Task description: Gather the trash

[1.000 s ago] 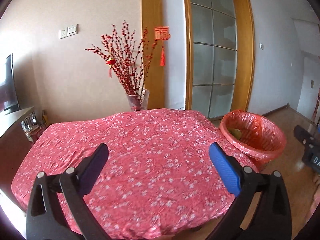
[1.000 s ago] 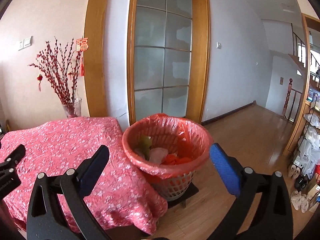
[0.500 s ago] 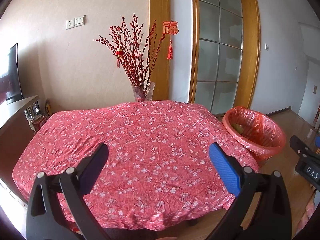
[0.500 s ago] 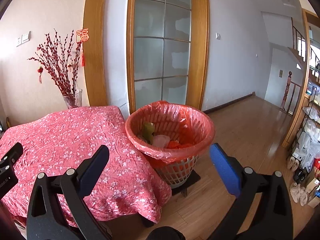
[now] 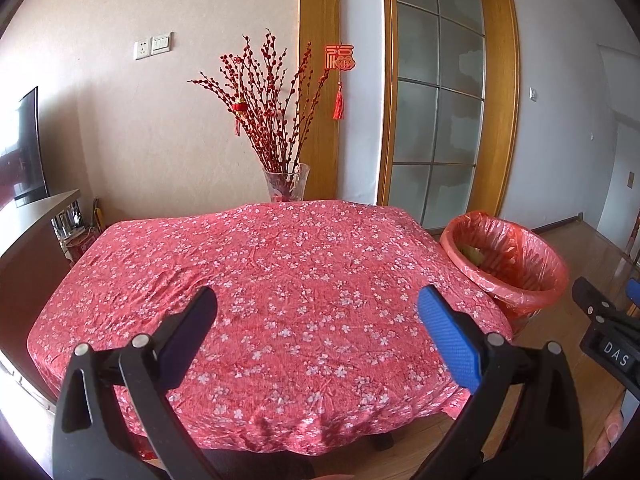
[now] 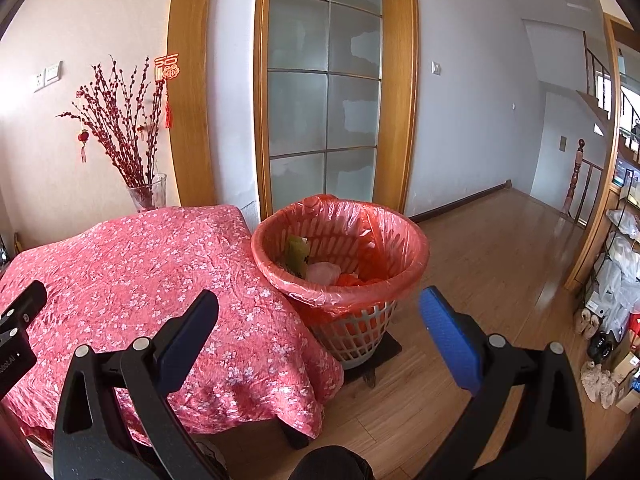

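Left gripper: jaws spread wide, nothing betw. them, held above the near part of a table w/ red flowered cloth. Trash bin w/ red liner sits on floor ahead & to its right, just beside the table edge.

Right gripper: also wide apart, empty. The bin is straight ahead betw. its fingers & lower, w/ scraps inside: green packet, pinkish wad, orange bits. Vase of red twigs far side of table.
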Demonstrator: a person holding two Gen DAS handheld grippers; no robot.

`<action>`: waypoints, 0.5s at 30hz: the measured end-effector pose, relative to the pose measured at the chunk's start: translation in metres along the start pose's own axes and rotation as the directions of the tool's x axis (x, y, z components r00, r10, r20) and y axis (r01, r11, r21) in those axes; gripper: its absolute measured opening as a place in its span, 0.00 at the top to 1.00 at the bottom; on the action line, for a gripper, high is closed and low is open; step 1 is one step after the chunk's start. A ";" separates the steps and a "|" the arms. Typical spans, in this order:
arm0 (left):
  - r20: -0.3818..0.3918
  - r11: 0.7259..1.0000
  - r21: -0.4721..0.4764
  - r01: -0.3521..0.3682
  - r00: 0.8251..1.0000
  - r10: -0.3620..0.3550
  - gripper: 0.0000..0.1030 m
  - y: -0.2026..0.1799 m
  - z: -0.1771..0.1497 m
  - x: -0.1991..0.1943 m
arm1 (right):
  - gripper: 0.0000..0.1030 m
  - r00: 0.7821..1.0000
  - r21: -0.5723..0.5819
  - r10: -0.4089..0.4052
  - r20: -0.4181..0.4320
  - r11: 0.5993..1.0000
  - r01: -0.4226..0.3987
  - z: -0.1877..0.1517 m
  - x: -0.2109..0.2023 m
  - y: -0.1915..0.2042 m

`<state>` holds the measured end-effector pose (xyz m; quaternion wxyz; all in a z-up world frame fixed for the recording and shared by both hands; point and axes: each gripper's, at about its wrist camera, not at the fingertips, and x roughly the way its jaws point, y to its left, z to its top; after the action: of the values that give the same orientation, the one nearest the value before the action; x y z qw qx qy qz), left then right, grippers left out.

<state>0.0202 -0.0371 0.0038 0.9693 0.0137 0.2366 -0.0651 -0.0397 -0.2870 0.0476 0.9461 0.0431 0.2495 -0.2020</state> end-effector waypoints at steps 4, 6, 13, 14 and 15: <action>0.007 1.000 0.001 0.002 1.000 -0.002 0.04 0.000 0.001 -0.002 | 0.03 1.000 0.001 0.004 0.001 1.000 -0.004 0.001 0.000 0.000; 0.010 1.000 0.000 0.005 1.000 -0.005 0.04 0.000 0.001 -0.004 | 0.03 1.000 0.000 0.005 0.002 1.000 -0.005 0.001 -0.001 0.000; 0.020 1.000 -0.002 0.006 1.000 -0.006 0.04 -0.001 0.003 -0.007 | 0.03 1.000 -0.002 0.009 0.003 1.000 -0.009 0.001 -0.002 0.000; 0.019 1.000 -0.002 0.007 1.000 -0.007 0.04 -0.001 0.003 -0.007 | 0.03 1.000 -0.001 0.009 0.003 1.000 -0.009 0.002 -0.002 0.000; 0.018 1.000 -0.002 0.007 1.000 -0.007 0.04 -0.001 0.003 -0.007 | 0.03 1.000 -0.001 0.009 0.003 1.000 -0.009 0.002 -0.002 0.000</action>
<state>0.0153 -0.0372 0.0095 0.9712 0.0114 0.2278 -0.0685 -0.0410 -0.2866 0.0503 0.9474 0.0433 0.2480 -0.1976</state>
